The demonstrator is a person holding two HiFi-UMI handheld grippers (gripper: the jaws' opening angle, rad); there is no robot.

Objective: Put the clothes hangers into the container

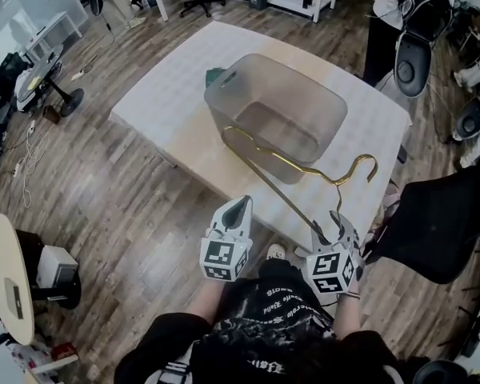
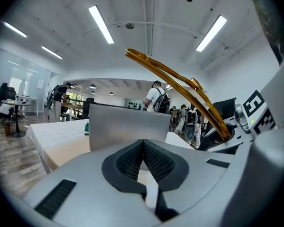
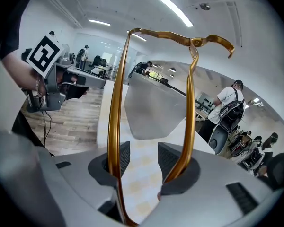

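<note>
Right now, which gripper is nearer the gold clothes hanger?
Right. The gold clothes hanger loops around the right gripper, whose jaws stand parted inside it; the left gripper, shut and empty, is off to its left, not touching.

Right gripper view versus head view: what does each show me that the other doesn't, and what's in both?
Only the right gripper view: the right tool has its jaws apart, with the gold hanger's two wires running along their outer sides and nothing between the pads. Only the head view: a green object on the table behind the container, hidden from the right tool's camera. Both: the hanger, the container and the left tool.
</note>
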